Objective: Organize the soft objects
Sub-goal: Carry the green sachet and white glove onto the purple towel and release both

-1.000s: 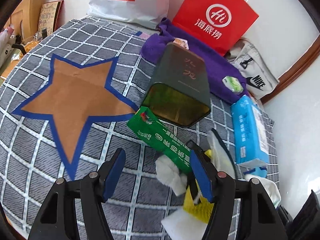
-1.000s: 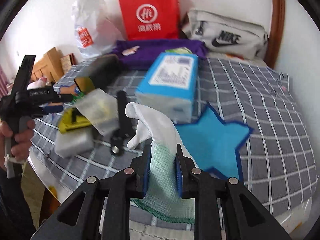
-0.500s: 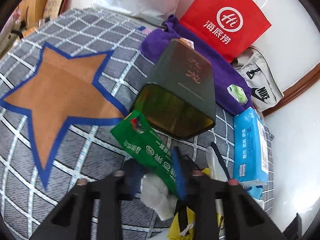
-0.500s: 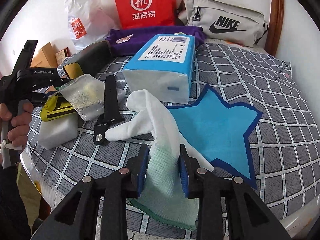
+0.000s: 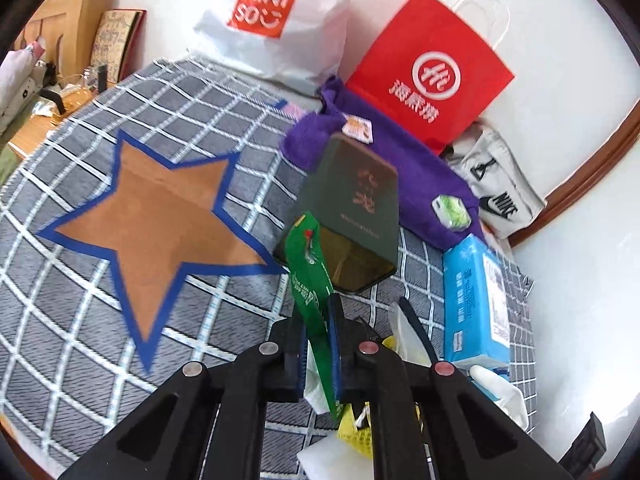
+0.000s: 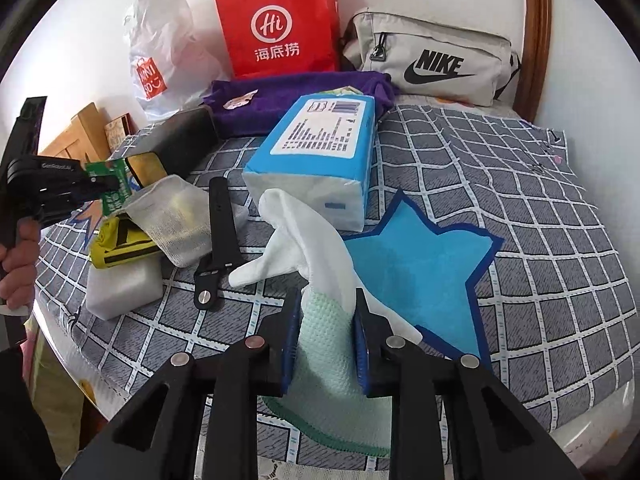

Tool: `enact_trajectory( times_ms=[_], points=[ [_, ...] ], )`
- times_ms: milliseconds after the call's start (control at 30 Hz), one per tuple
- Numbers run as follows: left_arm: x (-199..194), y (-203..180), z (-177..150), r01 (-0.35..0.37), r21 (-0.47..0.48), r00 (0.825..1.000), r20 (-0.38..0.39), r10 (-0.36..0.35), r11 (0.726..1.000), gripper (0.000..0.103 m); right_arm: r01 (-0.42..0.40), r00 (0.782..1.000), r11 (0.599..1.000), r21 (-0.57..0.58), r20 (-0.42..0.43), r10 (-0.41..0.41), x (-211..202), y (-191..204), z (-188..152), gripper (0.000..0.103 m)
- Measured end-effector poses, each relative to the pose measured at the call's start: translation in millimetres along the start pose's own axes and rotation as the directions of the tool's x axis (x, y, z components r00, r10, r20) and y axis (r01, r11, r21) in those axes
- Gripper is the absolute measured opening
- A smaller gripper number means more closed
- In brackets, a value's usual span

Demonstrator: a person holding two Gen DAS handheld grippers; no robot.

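Observation:
My left gripper (image 5: 318,312) is shut on a green tissue packet (image 5: 310,276) and holds it lifted above the checked cloth, right of the brown star (image 5: 160,216); it also shows in the right wrist view (image 6: 114,188). My right gripper (image 6: 326,312) has its jaws loosely around a white glove with a mint-green cuff (image 6: 316,248), whose fingers rest on the cloth beside the blue star (image 6: 420,268). A blue tissue pack (image 6: 320,152) lies behind the glove.
A dark green tin box (image 5: 352,208) lies on its side by the brown star. A purple towel (image 5: 400,176), red paper bag (image 5: 432,76), white plastic bag (image 5: 280,12) and Nike pouch (image 6: 432,60) line the back. A black strap (image 6: 218,232), mesh pouch (image 6: 172,212), yellow item (image 6: 116,244) and white block (image 6: 124,284) sit left.
My left gripper closed on the green tissue packet and lifted it up on edge. My right gripper's jaws widened around the glove cuff, and the glove settled toward the blue star.

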State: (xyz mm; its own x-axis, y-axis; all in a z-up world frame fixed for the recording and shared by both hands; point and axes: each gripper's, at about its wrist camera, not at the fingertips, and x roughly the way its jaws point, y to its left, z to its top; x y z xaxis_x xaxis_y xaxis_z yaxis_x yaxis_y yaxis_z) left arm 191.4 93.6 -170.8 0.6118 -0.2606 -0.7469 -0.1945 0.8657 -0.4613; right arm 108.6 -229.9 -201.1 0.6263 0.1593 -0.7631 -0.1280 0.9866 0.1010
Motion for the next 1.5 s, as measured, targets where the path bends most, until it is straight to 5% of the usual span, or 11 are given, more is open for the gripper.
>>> enact_trajectory(
  times_ms=[800,1500],
  points=[
    [-72,-11,40,0.047,0.028,0.992,0.119,-0.050,0.999,0.008,-0.017,0.994,1.000,-0.018,0.112,0.019,-52,5,55,0.023],
    [-32,-61,107,0.012,0.123,0.992,0.124,-0.027,0.992,0.008,-0.015,0.987,1.000,-0.009,0.163,0.016,-17,-8,162,0.023]
  ],
)
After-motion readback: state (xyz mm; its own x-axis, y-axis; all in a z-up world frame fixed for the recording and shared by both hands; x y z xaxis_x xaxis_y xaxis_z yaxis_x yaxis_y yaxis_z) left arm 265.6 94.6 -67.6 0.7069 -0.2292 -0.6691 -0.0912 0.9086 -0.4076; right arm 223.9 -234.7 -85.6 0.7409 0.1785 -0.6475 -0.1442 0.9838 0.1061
